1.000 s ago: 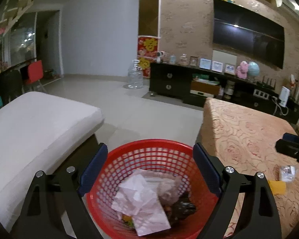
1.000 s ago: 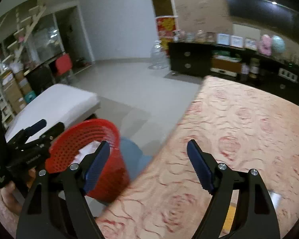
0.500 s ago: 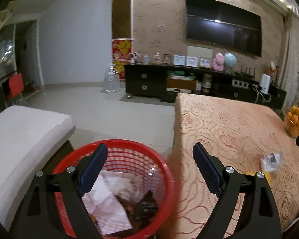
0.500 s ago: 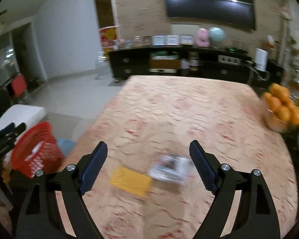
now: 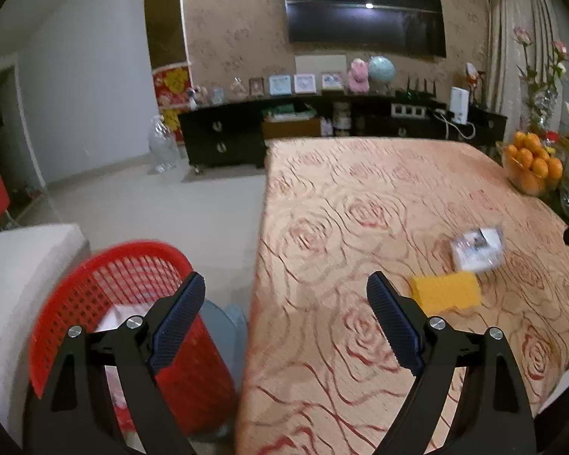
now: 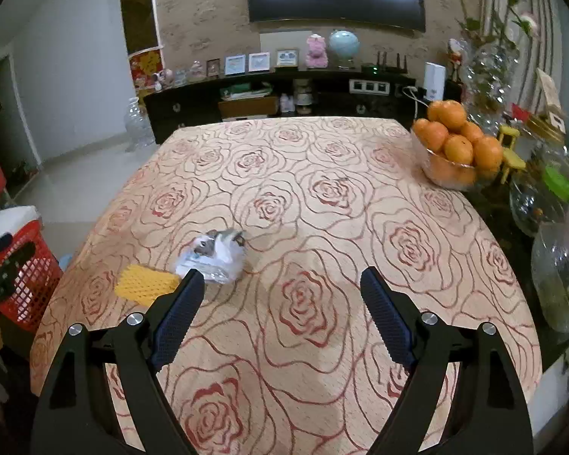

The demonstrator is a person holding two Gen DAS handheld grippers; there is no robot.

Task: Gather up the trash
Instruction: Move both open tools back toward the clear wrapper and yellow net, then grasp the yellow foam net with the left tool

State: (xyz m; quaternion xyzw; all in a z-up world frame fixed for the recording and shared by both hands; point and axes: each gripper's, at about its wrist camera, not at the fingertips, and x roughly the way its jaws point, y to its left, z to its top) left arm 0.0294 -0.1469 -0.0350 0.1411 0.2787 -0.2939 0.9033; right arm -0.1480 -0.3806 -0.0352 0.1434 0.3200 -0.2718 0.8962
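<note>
On the far left sits our red basket (image 5: 106, 303) on the floor, just beside the table (image 5: 360, 197). There is paper in it. Our left gripper (image 5: 284, 318) hangs over the table edge next to the basket. Its two fingers are wide apart and hold nothing.

Going right, two bits of trash lie on the rose cloth. First comes the yellow foam piece (image 6: 146, 284). Touching it, or almost, is the crinkly clear wrapper (image 6: 214, 256). Both are near the basket side of the table.

Next comes our right gripper (image 6: 282, 313). Its fingers are wide apart too, and empty. It points at the table with the wrapper just past its left finger.

Far right stands a bowl of oranges (image 6: 455, 148). That is not trash, so we leave it.

We think we are at the step of reaching for the next piece. The right gripper needs to slide left, go down over the wrapper, and pinch softly, since it looks thin and squishy.
</note>
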